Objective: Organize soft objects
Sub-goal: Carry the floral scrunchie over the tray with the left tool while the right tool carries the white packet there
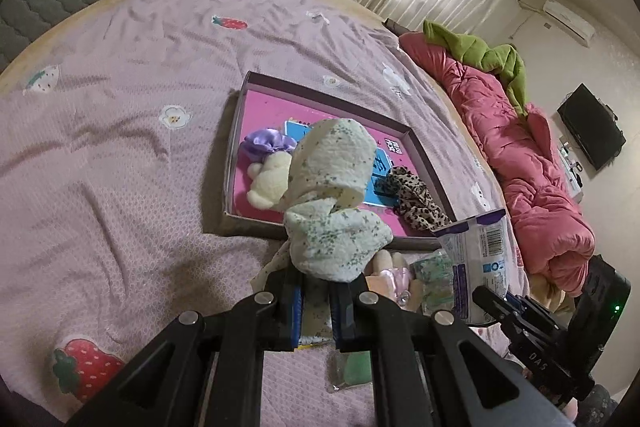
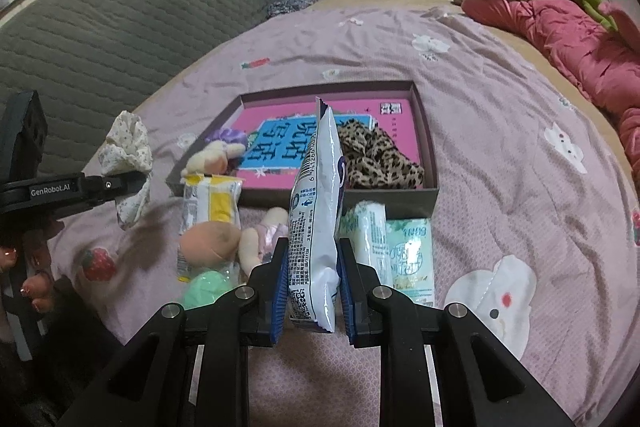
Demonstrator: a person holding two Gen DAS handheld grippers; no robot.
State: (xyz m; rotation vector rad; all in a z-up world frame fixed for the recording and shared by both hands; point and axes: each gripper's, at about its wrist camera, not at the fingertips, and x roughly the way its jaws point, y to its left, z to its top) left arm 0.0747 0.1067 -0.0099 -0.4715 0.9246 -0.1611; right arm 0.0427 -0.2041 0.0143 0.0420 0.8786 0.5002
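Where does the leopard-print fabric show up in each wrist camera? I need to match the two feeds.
Left wrist view: leopard-print fabric lies right of centre, in the near right corner of the box, partly behind the floral cloth.
Right wrist view: it lies centre, just right of the white packet.
Shared landmark: the pink-floored box.

floral cloth (image 1: 336, 195) lifted, tissue pk (image 2: 318, 215) upright
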